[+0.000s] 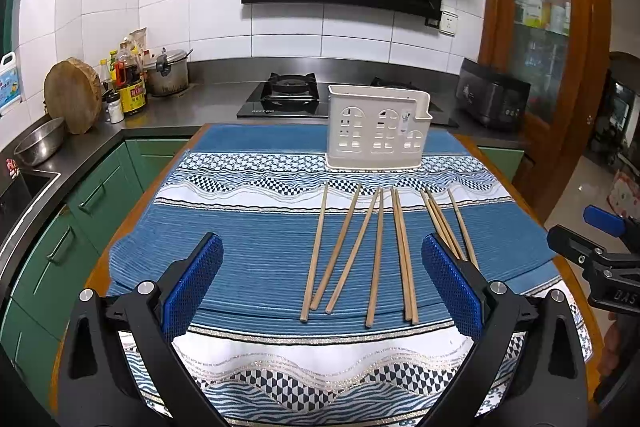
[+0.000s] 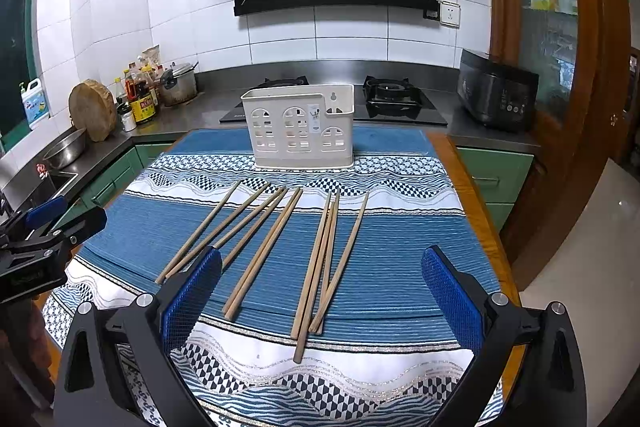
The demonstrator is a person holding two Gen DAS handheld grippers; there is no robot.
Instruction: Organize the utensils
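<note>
Several wooden chopsticks lie side by side on a blue patterned cloth, pointing away from me; they also show in the right wrist view. A cream utensil holder with cut-out windows stands upright behind them, also in the right wrist view, and looks empty. My left gripper is open and empty, above the cloth near the chopsticks' near ends. My right gripper is open and empty, over the right-hand chopsticks. Each gripper shows at the other view's edge.
The cloth covers a wooden table. Behind it runs a dark counter with a gas hob, a black appliance, bottles, a pot, a round board and a steel bowl. A wooden cabinet stands on the right.
</note>
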